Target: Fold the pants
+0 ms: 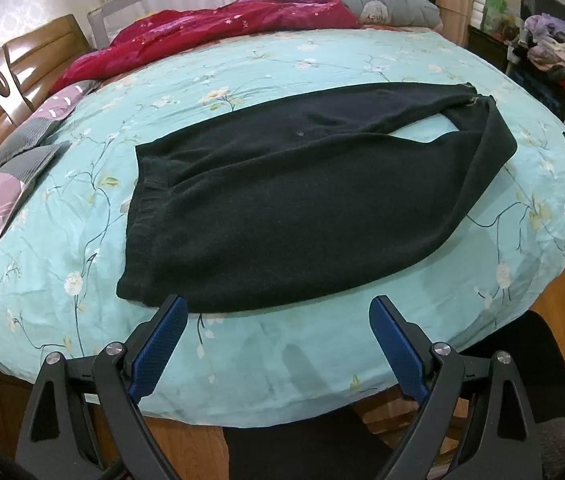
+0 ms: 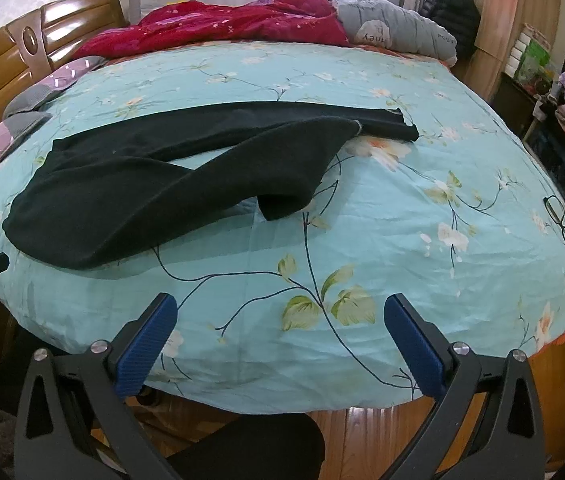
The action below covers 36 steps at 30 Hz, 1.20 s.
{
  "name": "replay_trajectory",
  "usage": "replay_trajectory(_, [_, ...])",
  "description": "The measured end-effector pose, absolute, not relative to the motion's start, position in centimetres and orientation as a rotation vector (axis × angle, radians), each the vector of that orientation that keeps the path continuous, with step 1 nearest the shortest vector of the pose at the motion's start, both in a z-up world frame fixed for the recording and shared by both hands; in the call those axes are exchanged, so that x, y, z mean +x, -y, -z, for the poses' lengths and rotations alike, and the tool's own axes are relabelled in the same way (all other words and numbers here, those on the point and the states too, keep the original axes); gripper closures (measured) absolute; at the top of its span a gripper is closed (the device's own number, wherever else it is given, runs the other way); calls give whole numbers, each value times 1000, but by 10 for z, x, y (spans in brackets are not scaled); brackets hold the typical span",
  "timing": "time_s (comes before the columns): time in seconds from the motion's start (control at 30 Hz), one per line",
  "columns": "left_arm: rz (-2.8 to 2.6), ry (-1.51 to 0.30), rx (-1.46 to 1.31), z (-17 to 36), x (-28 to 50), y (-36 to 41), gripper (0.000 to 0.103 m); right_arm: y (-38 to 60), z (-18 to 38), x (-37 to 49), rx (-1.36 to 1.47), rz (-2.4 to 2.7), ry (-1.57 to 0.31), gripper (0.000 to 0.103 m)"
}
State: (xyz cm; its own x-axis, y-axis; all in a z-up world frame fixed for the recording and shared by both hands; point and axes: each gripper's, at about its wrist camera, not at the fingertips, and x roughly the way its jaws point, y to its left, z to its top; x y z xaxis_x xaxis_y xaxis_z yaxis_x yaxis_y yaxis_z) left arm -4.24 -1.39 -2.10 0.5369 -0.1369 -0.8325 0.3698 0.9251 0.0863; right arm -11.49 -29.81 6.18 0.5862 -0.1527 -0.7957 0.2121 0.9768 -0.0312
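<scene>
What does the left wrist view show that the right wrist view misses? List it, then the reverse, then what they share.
Only the left wrist view shows the waistband of the pants, with the open left claw near it. Only the right wrist view shows the eyeglasses near the bed's edge, and the open right claw over bare sheet. Both show the pants, red quilt and headboard.

Left gripper: jaws spread wide, nothing between the blue pads, pointing toward 12 o'clock. Right gripper: same wide spread, empty, also pointing toward 12 o'clock.
</scene>
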Motion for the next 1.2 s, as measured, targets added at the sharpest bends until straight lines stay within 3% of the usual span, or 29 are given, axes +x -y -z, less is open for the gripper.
replay_trajectory(0.73, [281,-1026,179,19,-30,7,10,300,-61,-115,97,214,-932,0])
replay_trajectory(1.2, [286,-1316,-385,36,2,-26,10,360,-62,-92,218,292,-980,0])
